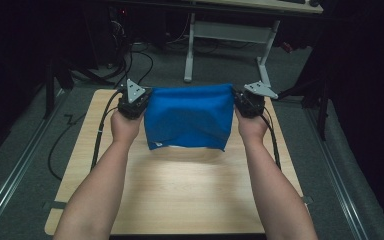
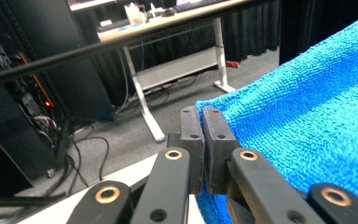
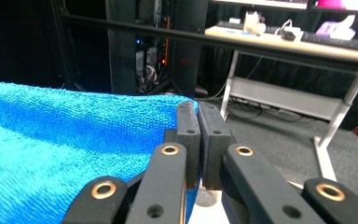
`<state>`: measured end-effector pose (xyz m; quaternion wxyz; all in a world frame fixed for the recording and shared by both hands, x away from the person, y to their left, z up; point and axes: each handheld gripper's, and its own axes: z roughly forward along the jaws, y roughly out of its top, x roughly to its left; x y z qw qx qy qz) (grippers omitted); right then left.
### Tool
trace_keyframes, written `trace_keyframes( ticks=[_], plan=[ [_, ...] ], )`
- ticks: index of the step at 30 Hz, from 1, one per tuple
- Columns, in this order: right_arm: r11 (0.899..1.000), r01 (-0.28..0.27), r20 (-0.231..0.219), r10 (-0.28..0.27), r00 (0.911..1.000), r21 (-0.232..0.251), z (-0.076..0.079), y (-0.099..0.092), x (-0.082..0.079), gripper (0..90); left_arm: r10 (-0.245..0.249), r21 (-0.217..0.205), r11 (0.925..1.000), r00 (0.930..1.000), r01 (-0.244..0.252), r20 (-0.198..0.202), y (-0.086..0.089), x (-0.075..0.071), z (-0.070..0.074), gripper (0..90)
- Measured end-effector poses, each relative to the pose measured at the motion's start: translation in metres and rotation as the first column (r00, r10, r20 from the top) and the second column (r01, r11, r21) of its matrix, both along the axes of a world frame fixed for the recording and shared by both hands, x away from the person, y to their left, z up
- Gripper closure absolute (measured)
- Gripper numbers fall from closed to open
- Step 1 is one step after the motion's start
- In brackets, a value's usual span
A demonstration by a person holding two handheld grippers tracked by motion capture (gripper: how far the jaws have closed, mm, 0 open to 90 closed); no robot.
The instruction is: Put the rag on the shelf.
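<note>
Between the two black jaws of your left gripper (image 2: pixel 204 122), pressed tight together, sits one top corner of the bright blue terry-cloth towel (image 1: pixel 188 116); your right gripper (image 3: pixel 198 116) pinches the opposite top corner the same way. You hold the towel stretched between both hands above the far half of the light wooden table (image 1: pixel 180 195), its lower edge hanging free just over the tabletop. Expect it to be light, soft and limp: it sags in the middle and will fold wherever it is unsupported, so the corners or the top hem are the sound places to grip. Its looped pile should give the pads good purchase. A small white tag peeks from the lower left edge, too small to read; no other writing is legible.
</note>
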<state>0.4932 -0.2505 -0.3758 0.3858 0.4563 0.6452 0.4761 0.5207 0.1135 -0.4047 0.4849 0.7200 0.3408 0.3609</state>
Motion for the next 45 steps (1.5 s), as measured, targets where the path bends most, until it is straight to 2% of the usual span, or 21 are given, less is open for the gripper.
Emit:
trace_keyframes(
  ticks=[11,16,18,22,31,45],
  plan=[
    [1.000,-0.002,-0.062,0.002,0.9981,0.001,-0.029,-0.003,-0.003,88.7,-0.017,-0.003,0.9998,0.9980,0.017,-0.061,0.000,-0.004,-0.024,87.9],
    [1.000,-0.009,-0.090,0.009,0.9959,-0.001,-0.043,-0.003,-0.003,88.6,-0.032,-0.001,0.9995,0.9942,0.032,-0.102,0.000,-0.004,-0.036,87.8],
    [1.000,-0.008,-0.101,0.008,0.9948,0.001,-0.047,-0.003,-0.004,88.6,-0.033,-0.007,0.9994,0.9949,0.033,-0.096,0.000,-0.006,-0.039,87.8],
    [1.000,-0.016,-0.114,0.016,0.9933,0.000,-0.054,-0.003,-0.004,88.6,-0.038,-0.010,0.9993,0.9934,0.037,-0.109,0.000,-0.007,-0.044,87.8],
    [1.000,-0.012,-0.120,0.013,0.9927,0.009,-0.063,-0.004,-0.007,88.6,-0.039,-0.020,0.9991,0.9923,0.037,-0.118,-0.001,-0.012,-0.052,87.8],
    [0.999,-0.033,-0.143,0.035,0.9891,0.014,-0.079,0.001,-0.008,88.5,-0.052,-0.027,0.9985,0.9846,0.048,-0.167,-0.002,-0.016,-0.071,87.7]
  ],
)
